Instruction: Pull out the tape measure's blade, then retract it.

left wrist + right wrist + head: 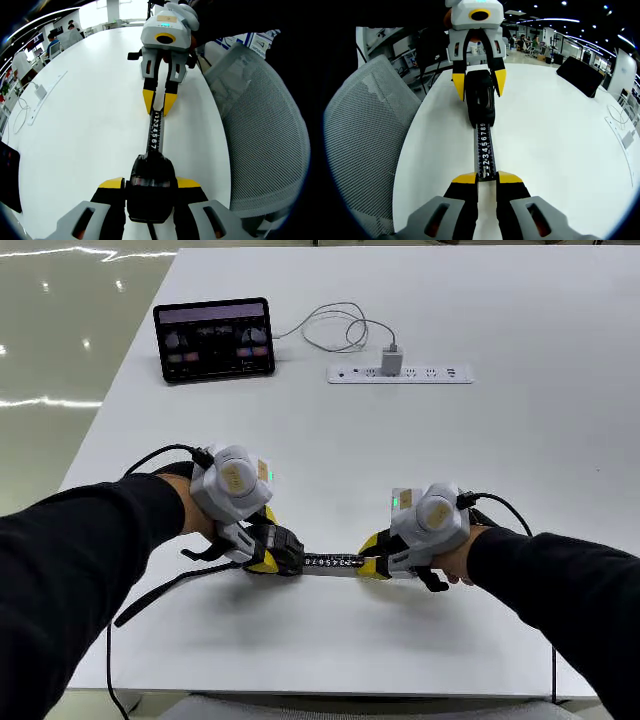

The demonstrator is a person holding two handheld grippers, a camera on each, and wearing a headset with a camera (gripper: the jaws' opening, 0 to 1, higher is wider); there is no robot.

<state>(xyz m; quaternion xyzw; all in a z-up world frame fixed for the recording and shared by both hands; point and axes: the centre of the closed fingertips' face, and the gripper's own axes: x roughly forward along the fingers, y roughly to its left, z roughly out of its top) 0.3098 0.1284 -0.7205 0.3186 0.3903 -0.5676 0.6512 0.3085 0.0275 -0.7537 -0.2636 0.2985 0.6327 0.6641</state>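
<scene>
1. Left gripper (150, 183) has its yellow-tipped jaws spread to the width of the tape measure case (150, 195) and clamped on its two sides. The case sits near the front edge of the white table (450, 470).
2. Right gripper (487, 178) has its jaws almost together, pinching the free end of the blade (485, 145) between the yellow tips.
3. A short length of blade is out, running straight and low over the tabletop from the case to the right gripper. Whether it touches the table cannot be told.
4. The blade is a narrow dark strip with white printed numerals; the right gripper view reads them up to 9.
5. The case is black, chunky and round-edged. The head view shows a yellow part on its underside.
6. Both grippers have pale grey moulded bodies and black jaw arms, and the tabletop is smooth and matte.
7. The head view shows, at the far side of the table, a dark tablet (214, 338) with a lit screen. Near it are a white power strip (400, 373), a plugged-in charger (391, 362) and a looped white cable (335, 328).
8. The gripper views show a grey mesh chair back (265, 125) just beside the table's front edge.
</scene>
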